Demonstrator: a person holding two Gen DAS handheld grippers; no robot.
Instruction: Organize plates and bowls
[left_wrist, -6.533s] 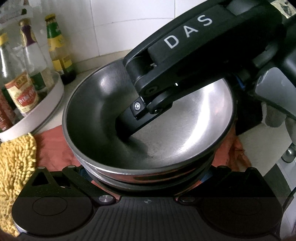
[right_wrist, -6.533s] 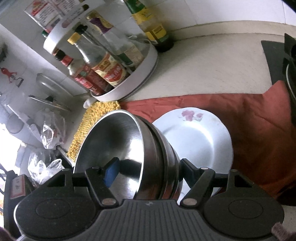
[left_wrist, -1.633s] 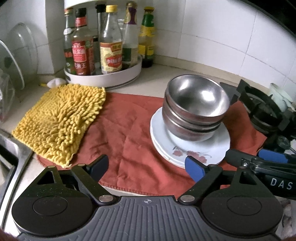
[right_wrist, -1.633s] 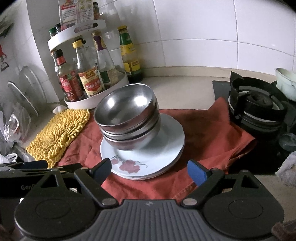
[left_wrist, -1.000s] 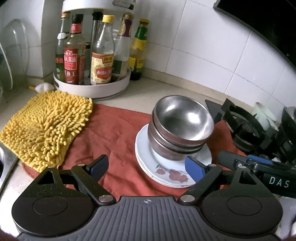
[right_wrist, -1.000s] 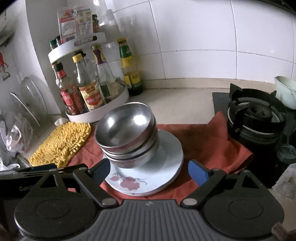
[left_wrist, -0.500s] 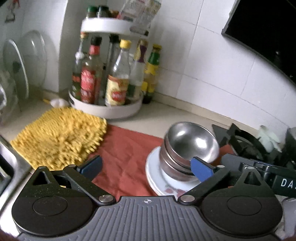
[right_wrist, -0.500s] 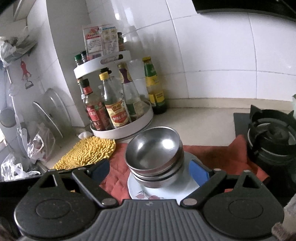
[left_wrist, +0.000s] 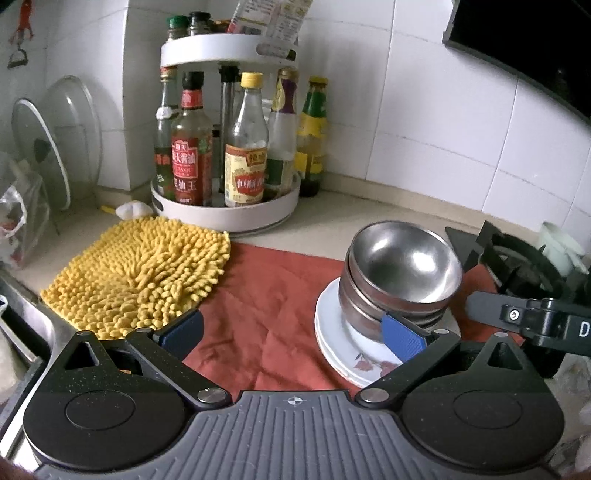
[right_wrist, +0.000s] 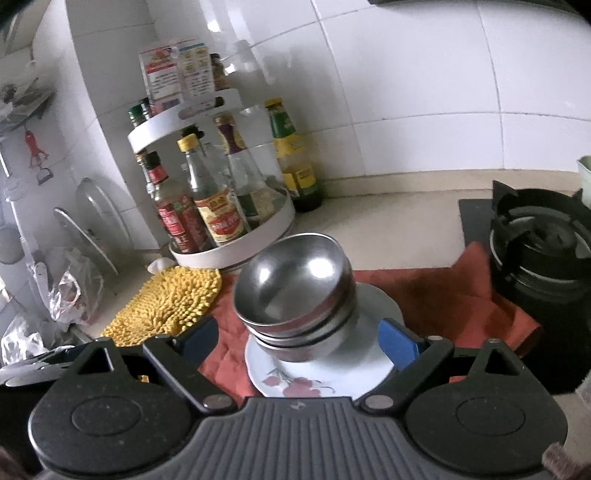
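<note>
A stack of steel bowls (left_wrist: 400, 273) sits on a stack of white flowered plates (left_wrist: 340, 343) on a red cloth (left_wrist: 273, 295). In the right wrist view the bowls (right_wrist: 295, 288) lean a little on the plates (right_wrist: 325, 373). My left gripper (left_wrist: 291, 332) is open and empty, held back above the cloth's front, left of the stack. My right gripper (right_wrist: 299, 343) is open and empty, held back in front of the stack. The right gripper's body (left_wrist: 532, 317) shows at the right edge of the left wrist view.
A yellow chenille mat (left_wrist: 140, 273) lies left of the cloth. A white turntable rack of sauce bottles (left_wrist: 225, 155) stands at the back by the tiled wall. A gas burner (right_wrist: 543, 240) is to the right. Pot lids (left_wrist: 55, 140) and a sink edge (left_wrist: 22, 332) are at the left.
Both grippers have let go of the bowl stack, which now rests on the plates. Both have drawn back and risen, so the stack looks smaller and farther away.
</note>
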